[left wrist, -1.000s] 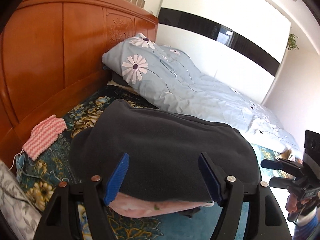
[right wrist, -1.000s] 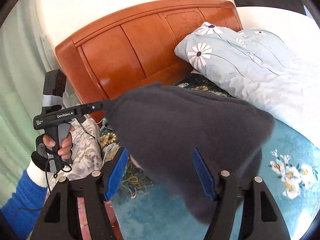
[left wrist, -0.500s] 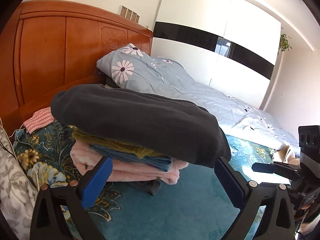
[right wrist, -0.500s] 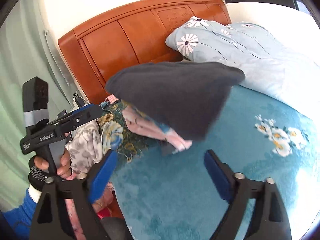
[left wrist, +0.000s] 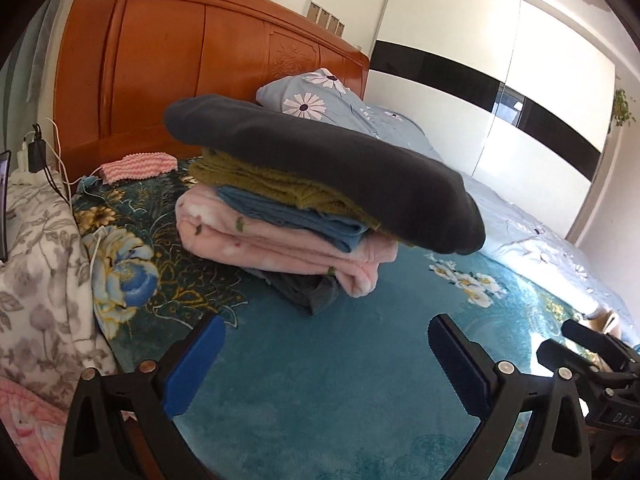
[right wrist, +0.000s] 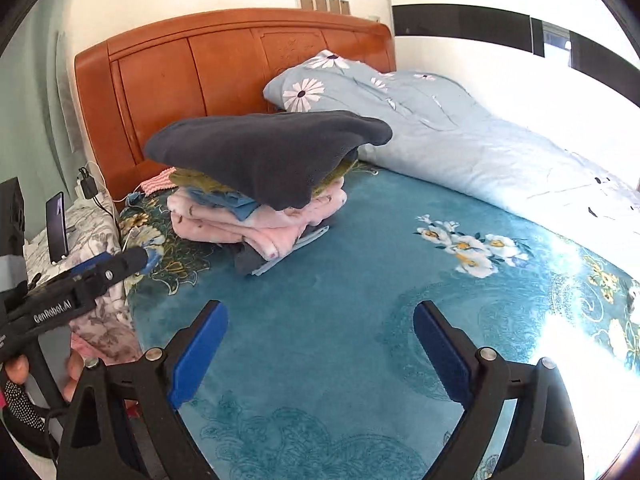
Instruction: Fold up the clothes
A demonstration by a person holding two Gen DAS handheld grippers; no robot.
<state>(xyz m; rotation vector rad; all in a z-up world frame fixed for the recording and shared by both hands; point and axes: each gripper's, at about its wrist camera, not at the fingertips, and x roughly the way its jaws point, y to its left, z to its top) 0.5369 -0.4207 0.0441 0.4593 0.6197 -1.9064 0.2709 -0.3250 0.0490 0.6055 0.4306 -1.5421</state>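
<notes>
A folded dark grey garment (left wrist: 328, 168) (right wrist: 272, 152) lies on top of a stack of folded clothes near the headboard. Beneath it come an olive knit (left wrist: 256, 178), a blue piece (left wrist: 296, 216), a pink fleece (left wrist: 280, 244) (right wrist: 256, 228) and a dark item (left wrist: 308, 288) at the bottom. My left gripper (left wrist: 326, 364) is open, a short way in front of the stack, with nothing between its blue pads. My right gripper (right wrist: 320, 352) is open too, farther back over the teal bedspread (right wrist: 340, 280). In the right wrist view the left gripper's body (right wrist: 80, 284) shows at the left, held by a hand.
A wooden headboard (left wrist: 192, 80) stands behind the stack. A light blue flowered duvet (right wrist: 460, 136) fills the bed's right side. A pink-and-white knit piece (left wrist: 136, 166) lies by the headboard. A grey floral cloth (left wrist: 36, 264), charger cables and a phone (right wrist: 56, 226) are at the left.
Both grippers have let go of the dark grey garment, which now rests on the stack, and have pulled back from it. Both have opened wider.
</notes>
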